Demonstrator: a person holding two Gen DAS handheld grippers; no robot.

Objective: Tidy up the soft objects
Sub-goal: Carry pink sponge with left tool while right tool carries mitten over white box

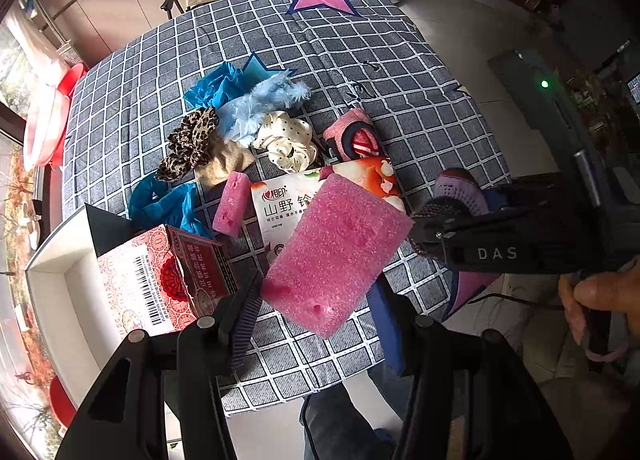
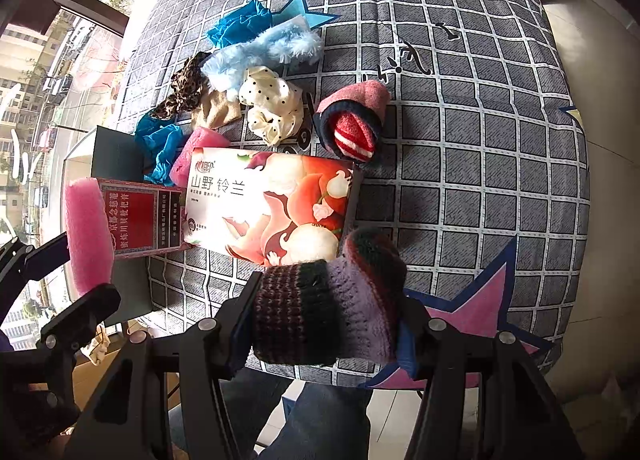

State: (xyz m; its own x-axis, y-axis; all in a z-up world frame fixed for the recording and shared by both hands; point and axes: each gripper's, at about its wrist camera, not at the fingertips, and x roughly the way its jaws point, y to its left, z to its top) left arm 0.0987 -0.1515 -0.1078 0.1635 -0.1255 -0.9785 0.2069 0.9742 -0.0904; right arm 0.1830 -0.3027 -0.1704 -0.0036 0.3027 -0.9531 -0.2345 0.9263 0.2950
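My left gripper (image 1: 316,300) is shut on a big pink foam block (image 1: 336,256), held above the checked cloth near the table's front edge. My right gripper (image 2: 324,320) is shut on a purple and dark striped knitted sock (image 2: 324,308); that sock (image 1: 460,191) and the right gripper also show at the right of the left wrist view. Further back lies a pile: a blue fluffy piece (image 1: 260,103), a leopard scrunchie (image 1: 188,143), a white dotted scrunchie (image 1: 288,139), a rolled pink, navy and red sock (image 2: 352,127) and a small pink foam piece (image 1: 230,203).
A flat tissue pack with peach print (image 2: 272,199) and a red printed box (image 2: 144,215) lie on the checked cloth (image 2: 480,139). An open white box (image 1: 60,260) stands at the left edge. Blue plastic bags (image 1: 168,203) lie beside it. A person's legs are below.
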